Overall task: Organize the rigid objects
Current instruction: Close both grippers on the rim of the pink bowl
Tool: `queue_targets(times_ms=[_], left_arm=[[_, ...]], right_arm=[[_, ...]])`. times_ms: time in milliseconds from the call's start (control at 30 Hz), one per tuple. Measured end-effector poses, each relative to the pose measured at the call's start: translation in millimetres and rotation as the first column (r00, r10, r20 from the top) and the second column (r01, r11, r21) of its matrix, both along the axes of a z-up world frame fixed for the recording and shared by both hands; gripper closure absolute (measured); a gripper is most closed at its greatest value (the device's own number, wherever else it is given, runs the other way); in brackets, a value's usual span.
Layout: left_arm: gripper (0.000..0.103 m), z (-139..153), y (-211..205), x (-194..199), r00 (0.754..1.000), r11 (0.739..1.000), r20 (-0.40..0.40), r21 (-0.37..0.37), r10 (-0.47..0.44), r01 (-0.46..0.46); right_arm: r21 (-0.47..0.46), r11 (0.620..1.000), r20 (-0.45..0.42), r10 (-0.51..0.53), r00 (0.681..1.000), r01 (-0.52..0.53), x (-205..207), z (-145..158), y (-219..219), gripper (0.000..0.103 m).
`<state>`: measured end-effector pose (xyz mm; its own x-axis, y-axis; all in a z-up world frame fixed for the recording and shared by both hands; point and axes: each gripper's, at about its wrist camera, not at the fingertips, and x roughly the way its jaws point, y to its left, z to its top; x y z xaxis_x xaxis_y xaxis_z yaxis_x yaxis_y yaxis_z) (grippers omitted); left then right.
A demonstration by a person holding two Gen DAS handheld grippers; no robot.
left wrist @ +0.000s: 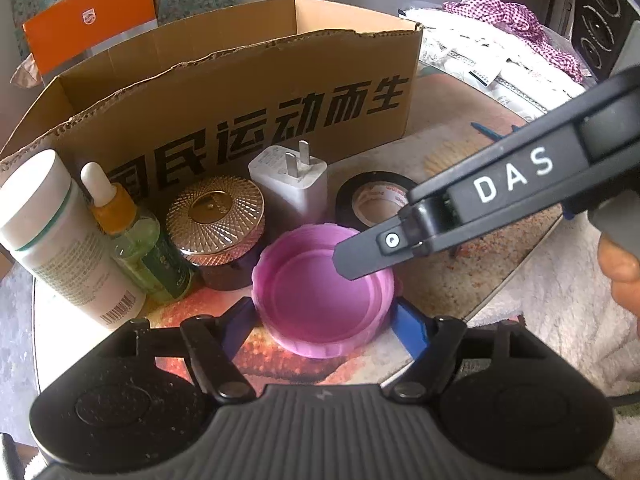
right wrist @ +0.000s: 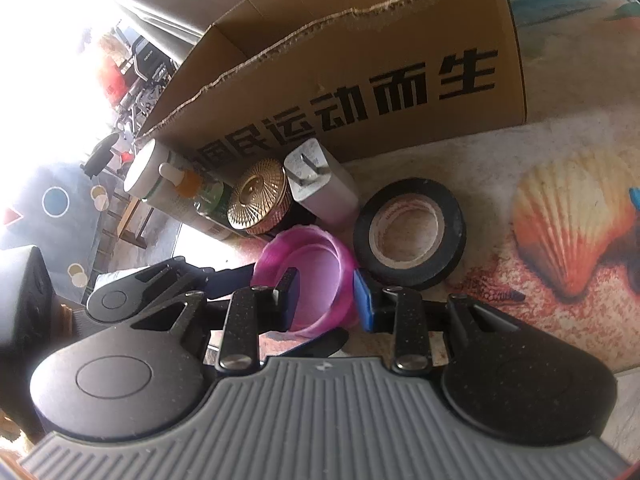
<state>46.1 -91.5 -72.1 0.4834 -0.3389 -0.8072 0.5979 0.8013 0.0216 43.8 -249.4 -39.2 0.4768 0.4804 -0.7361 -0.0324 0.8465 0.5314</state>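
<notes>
1 cardboard box, 2 bottles, 1 jar, 1 charger, 1 tape roll, 1 pink lid.

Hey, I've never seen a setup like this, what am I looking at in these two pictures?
No robot here: a person holds a two-finger gripper in each hand, and each picture comes from a camera on one of them, looking along its fingers. The first is the left one's view, the second the right one's. On the shell-print table, in front of a cardboard box, stand a white bottle, a dropper bottle, a gold-lidded jar and a charger plug, with a black tape roll and an upturned pink lid. The left gripper has a finger on either side of the lid. The right gripper straddles its rim, and whether it pinches is unclear.
</notes>
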Motion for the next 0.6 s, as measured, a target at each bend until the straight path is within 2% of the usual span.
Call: queue_targets(times_ms=[100, 300, 600], left_arm=[[0.028, -0.3, -0.8, -0.1, 1.000, 1.000, 0.011, 0.000, 0.004, -0.004], [0.030, 0.3, 0.1, -3.0, 1.000, 1.000, 0.023, 0.002, 0.007, -0.007], [0.031, 9.3, -2.3, -17.4, 0.998, 1.000, 0.061, 0.018, -0.003, 0.002]], right_arm=[[-0.006, 1.000, 0.012, 0.008, 1.000, -0.007, 1.0, -0.8, 1.9, 0.074], [-0.024, 1.000, 0.029, 0.003, 1.000, -0.002, -0.4, -3.2, 2.1, 0.083], [-0.014, 1.000, 0.042, -0.004, 0.999, 0.004, -10.2, 0.6, -3.1, 0.084]])
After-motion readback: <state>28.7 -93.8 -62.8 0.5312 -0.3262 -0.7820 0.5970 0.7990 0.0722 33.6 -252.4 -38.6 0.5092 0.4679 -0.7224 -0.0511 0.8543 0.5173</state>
